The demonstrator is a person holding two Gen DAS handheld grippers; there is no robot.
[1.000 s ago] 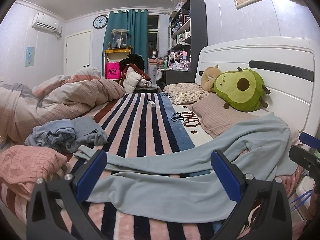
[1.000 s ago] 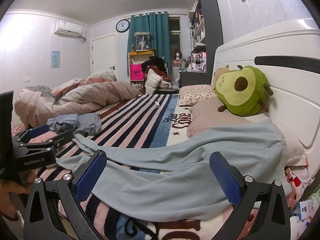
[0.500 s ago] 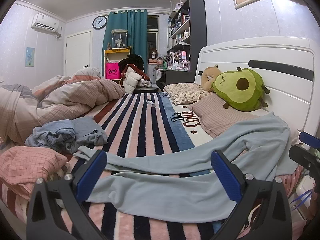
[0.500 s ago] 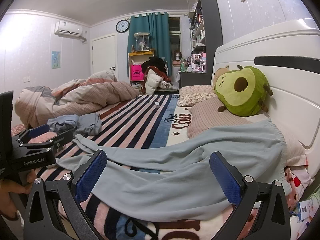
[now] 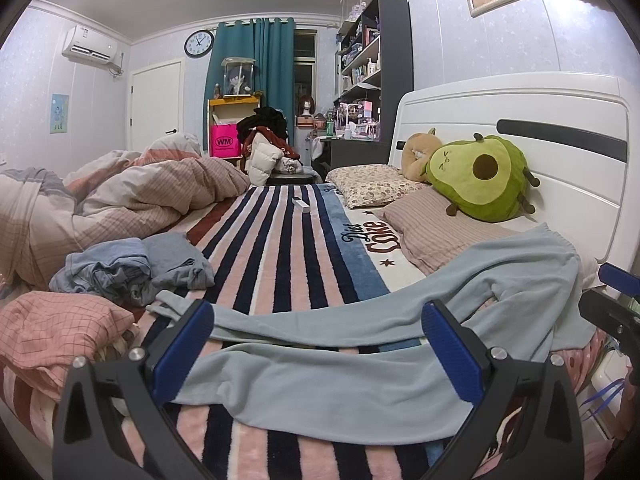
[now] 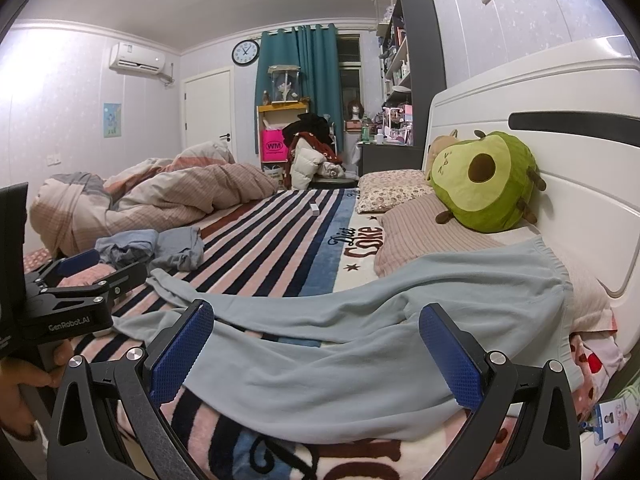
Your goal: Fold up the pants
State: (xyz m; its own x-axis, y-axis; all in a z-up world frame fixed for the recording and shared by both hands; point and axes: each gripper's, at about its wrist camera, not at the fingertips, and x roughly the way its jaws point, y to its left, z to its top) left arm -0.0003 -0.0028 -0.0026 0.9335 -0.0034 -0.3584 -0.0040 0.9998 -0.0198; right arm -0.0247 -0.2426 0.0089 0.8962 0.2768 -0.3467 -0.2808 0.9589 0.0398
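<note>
Your left gripper (image 5: 318,344) hangs low over the near edge of the bed with its blue-padded fingers (image 5: 184,344) spread wide and nothing between them, and your right gripper (image 6: 316,346) sits the same way, fingers far apart and empty, off to the right of the left one. The pale blue pants (image 5: 360,364) lie unfolded across the striped blanket (image 5: 276,256) straight ahead of both tools: the waistband rests up on the striped pillow by the white headboard (image 5: 560,184), and the two legs run leftward, split apart, their cuffs ending near the crumpled blue garment (image 5: 132,268) and the pink checked cloth (image 5: 56,328). From the right wrist view you can see your left tool (image 6: 80,280) at the left edge, held in your hand (image 6: 24,384), just short of the far leg's cuff and not touching the fabric. An avocado plush (image 6: 486,180) leans on the headboard beyond the waistband, and a bundled quilt (image 5: 120,196) fills the far left of the bed
</note>
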